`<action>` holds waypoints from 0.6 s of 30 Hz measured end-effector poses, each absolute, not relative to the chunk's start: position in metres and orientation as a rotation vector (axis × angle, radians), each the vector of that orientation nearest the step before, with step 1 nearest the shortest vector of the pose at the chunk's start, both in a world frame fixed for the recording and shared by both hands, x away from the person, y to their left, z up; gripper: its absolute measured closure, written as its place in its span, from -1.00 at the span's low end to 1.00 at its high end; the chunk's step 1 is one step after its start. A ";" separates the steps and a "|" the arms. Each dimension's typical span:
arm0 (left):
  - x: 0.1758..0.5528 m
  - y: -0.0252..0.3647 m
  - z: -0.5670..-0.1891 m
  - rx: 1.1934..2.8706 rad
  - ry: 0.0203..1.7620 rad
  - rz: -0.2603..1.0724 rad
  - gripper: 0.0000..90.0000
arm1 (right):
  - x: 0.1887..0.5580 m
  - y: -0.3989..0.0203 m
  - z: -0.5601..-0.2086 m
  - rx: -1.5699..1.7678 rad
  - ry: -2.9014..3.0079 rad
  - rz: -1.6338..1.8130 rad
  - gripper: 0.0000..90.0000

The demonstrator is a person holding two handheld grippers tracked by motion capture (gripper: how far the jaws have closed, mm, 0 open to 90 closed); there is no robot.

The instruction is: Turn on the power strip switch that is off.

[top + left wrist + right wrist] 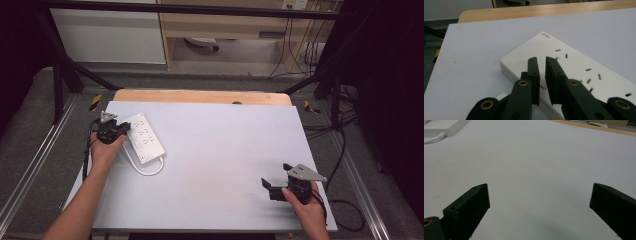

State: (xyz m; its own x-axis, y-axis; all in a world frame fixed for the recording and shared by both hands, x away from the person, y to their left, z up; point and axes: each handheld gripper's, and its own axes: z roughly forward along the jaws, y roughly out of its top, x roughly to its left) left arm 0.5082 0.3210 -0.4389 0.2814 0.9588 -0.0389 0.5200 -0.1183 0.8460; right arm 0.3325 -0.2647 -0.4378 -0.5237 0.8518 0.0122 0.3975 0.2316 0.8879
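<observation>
- desk: white sheet over a wooden top, wood strip showing along the far edge; bare apart from one item near the far-left corner.
- power strip: white, multi-socket, lies flat near the left edge toward the far-left corner, angled to the desk edges. Seen close in the left gripper view, slots facing up.
- cord: white, loops out from the strip's near end toward the middle of the desk and back.
- left claw: at the strip's left long side, hand behind it. In the left gripper view jaws nearly closed, thin gap between them, tips over the strip's top edge. Looks like nothing is pinched; whether the tips touch the casing is unclear.
- right claw: near the near-right corner, well apart from the strip. Right gripper view: jaws spread wide, nothing between them, bare desk ahead.
- risk, my read: narrow jaws pressing on a smooth, flat casing could slide off or shove the strip across the slick sheet instead of gripping.
- risk: the strip may pivot, since the right claw is too far away to brace it.
- risk: the loose cord loop could drag or snag if the strip moves.
</observation>
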 end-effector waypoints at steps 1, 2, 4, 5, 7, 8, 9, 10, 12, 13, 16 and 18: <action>0.508 0.321 -0.439 1.759 1.349 0.696 0.87 | 0.333 -0.265 -0.438 1.144 2.027 1.243 -0.93; 0.508 0.321 -0.439 1.754 1.353 0.696 0.88 | 0.332 -0.265 -0.438 1.148 2.028 1.244 -0.93; 0.509 0.322 -0.439 1.751 1.353 0.692 0.91 | 0.333 -0.265 -0.438 1.142 2.027 1.242 -0.93; 0.509 0.322 -0.439 1.747 1.355 0.691 0.94 | 0.333 -0.264 -0.438 1.140 2.029 1.241 -0.93; 0.509 0.322 -0.439 1.739 1.357 0.683 0.95 | 0.333 -0.264 -0.438 1.140 2.029 1.241 -0.93; 0.509 0.322 -0.439 1.739 1.356 0.682 0.97 | 0.333 -0.264 -0.438 1.141 2.029 1.242 -0.93; 0.509 0.322 -0.439 1.739 1.355 0.682 0.99 | 0.333 -0.264 -0.438 1.141 2.029 1.242 -0.93; 0.509 0.322 -0.439 1.738 1.355 0.681 0.99 | 0.333 -0.265 -0.438 1.140 2.028 1.243 -0.93; 0.508 0.321 -0.439 1.737 1.356 0.680 1.00 | 0.333 -0.265 -0.438 1.139 2.028 1.241 -0.93; 0.508 0.321 -0.440 1.736 1.357 0.679 1.00 | 0.333 -0.265 -0.438 1.139 2.030 1.241 -0.93; 0.508 0.320 -0.440 1.734 1.355 0.671 1.00 | 0.333 -0.264 -0.438 1.139 2.030 1.242 -0.93; 0.507 0.319 -0.440 1.737 1.352 0.670 1.00 | 0.333 -0.264 -0.438 1.139 2.030 1.242 -0.93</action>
State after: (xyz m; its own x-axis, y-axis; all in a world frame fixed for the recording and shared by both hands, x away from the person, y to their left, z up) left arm 0.5070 0.3194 -0.4398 0.2831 0.9564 -0.0716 0.5224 -0.0911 0.8478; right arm 0.3326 -0.2644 -0.4381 -0.5263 0.8503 0.0102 0.3965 0.2348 0.8875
